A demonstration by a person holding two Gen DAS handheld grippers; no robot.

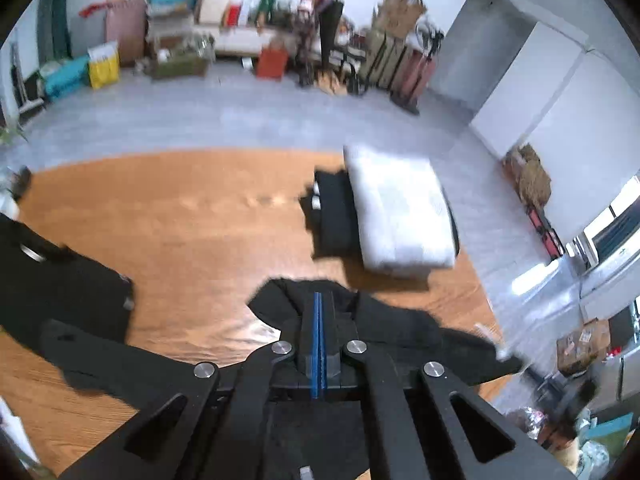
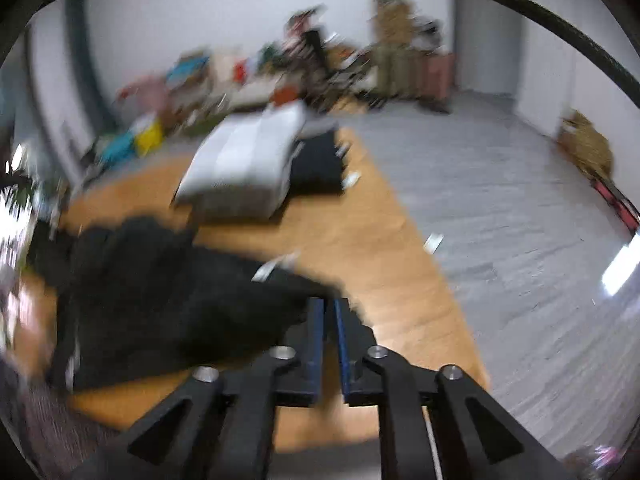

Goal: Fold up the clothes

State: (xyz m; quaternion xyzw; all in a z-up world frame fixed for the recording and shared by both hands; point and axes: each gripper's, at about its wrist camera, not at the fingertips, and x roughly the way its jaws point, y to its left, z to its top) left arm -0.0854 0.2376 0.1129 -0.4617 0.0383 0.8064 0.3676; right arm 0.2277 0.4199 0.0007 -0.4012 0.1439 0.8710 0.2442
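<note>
A black garment (image 1: pixel 400 332) lies on the wooden table (image 1: pixel 180 220). My left gripper (image 1: pixel 319 300) is shut on a fold of it, the cloth draped around both fingers. In the blurred right wrist view the same black garment (image 2: pixel 160 296) spreads to the left on the table (image 2: pixel 380 248). My right gripper (image 2: pixel 329 306) stands at the garment's right edge with its jaws a narrow gap apart and nothing between them. A folded white garment (image 1: pixel 400 216) lies on a folded black one (image 1: pixel 332 212) at the table's far right; both show in the right wrist view (image 2: pixel 244 160) too.
Another black cloth piece (image 1: pixel 60 280) lies at the table's left. Grey floor (image 1: pixel 240 108) surrounds the table. Bags, boxes and racks (image 1: pixel 280 40) line the far wall. The table's right edge (image 2: pixel 420 232) runs close to my right gripper.
</note>
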